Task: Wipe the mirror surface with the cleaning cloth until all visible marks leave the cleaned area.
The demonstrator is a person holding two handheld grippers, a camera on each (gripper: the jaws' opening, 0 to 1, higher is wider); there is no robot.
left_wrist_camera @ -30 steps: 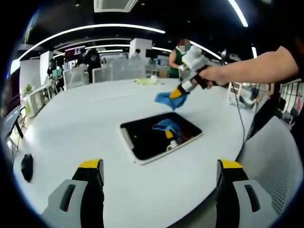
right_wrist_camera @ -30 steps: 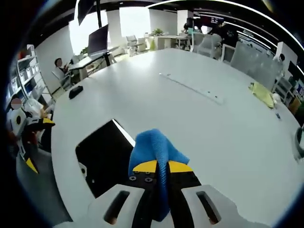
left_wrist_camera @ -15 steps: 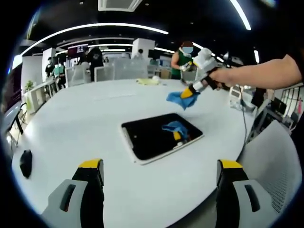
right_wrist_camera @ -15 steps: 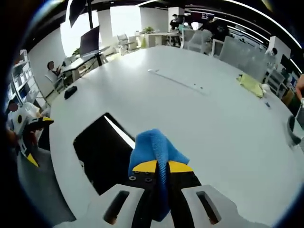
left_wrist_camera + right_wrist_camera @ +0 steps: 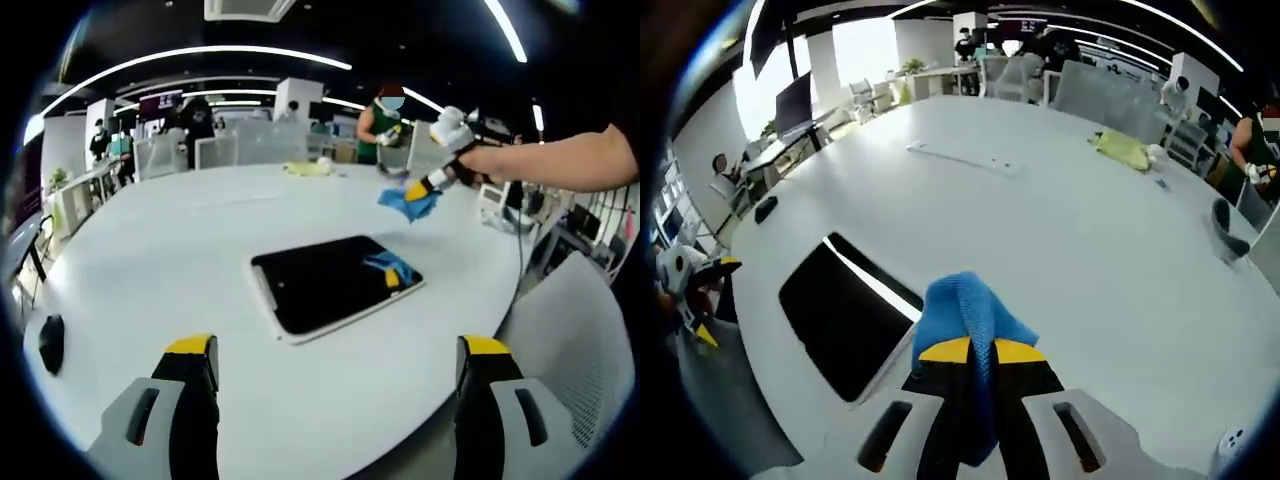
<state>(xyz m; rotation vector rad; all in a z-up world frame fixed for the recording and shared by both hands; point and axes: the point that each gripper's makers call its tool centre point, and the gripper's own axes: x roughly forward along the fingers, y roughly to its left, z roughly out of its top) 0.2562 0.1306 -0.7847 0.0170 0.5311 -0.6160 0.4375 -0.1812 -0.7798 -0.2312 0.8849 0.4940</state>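
Two grippers share a white table [image 5: 150, 260]. Nearest, the left gripper [image 5: 340, 365] hovers at the table's edge with jaws spread wide and empty. Just beyond lies the mirror [image 5: 335, 285], flat, dark and glossy with a pale rim; no marks can be made out. Farther off, the right gripper [image 5: 418, 190], lifted clear above the table past the mirror, clamps a blue cloth [image 5: 965, 315]. Wiping seems paused; next, the cloth likely must drop back onto the glass.
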